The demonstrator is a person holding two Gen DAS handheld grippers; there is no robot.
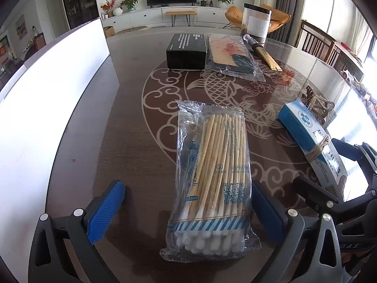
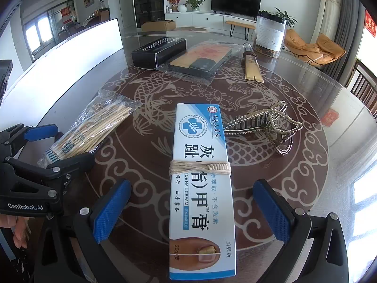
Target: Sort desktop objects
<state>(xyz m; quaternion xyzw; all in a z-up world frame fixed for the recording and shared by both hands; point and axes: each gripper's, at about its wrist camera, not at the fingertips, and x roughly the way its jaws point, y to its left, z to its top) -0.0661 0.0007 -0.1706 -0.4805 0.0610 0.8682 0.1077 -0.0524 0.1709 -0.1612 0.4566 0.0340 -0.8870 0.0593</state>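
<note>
Bright daylight all round, pouring in from the windows (image 1: 339, 11) on the right, which are blown out to pure white. The glass tabletop (image 2: 313, 108) picks up big washed-out reflections along its right side. The white board (image 1: 54, 89) on the left is overexposed too. Shadows are soft and short. Heavy fisheye bending, dark corners, focus pretty sharp throughout.

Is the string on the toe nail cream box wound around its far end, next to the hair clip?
No, in the right wrist view the string circles the middle of the toe nail cream box, nearer than the hair clip.
</note>
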